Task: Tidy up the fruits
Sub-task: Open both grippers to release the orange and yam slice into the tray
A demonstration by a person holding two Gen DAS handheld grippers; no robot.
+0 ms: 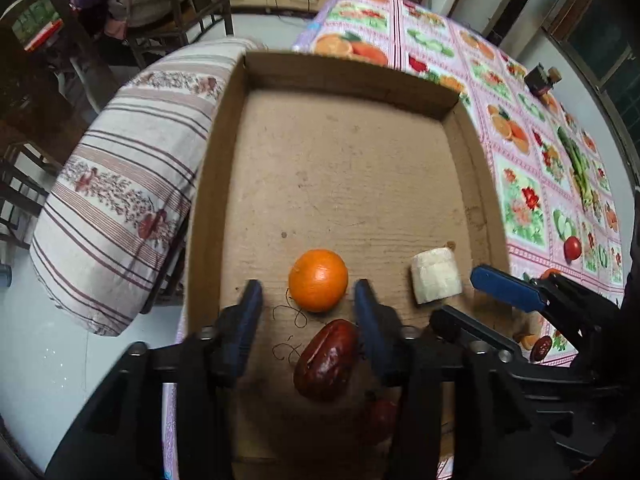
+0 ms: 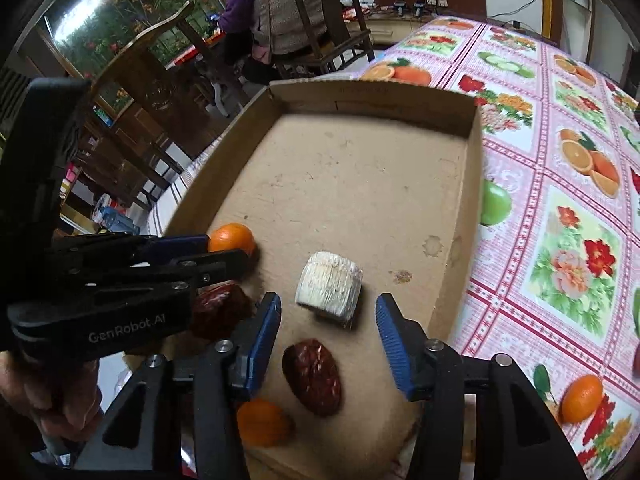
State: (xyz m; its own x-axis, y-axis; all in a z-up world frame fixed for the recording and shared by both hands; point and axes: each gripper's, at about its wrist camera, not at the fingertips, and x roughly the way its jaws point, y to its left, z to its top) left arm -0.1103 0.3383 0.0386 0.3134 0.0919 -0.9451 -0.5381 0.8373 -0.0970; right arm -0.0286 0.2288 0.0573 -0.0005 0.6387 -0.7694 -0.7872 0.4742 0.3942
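A shallow cardboard box (image 1: 344, 76) holds the fruit. In the left wrist view my left gripper (image 1: 306, 292) stands open over the box's near end. A wrinkled red date (image 1: 326, 360) lies between its fingers and an orange (image 1: 318, 280) sits just past the tips. A white cut chunk (image 1: 436, 276) lies to the right. In the right wrist view my right gripper (image 2: 327, 308) is open, with another red date (image 2: 312, 376) lying loose between its fingers and the white chunk (image 2: 330, 290) at the tips. A second orange (image 2: 262, 422) lies by its left finger.
The box rests on a fruit-print tablecloth (image 2: 560, 220), where a small orange fruit (image 2: 582, 398) lies at the right. A striped cushion (image 1: 128, 184) lies left of the box. A person sits on a chair (image 2: 280, 8) beyond the table. The box's far half is bare cardboard.
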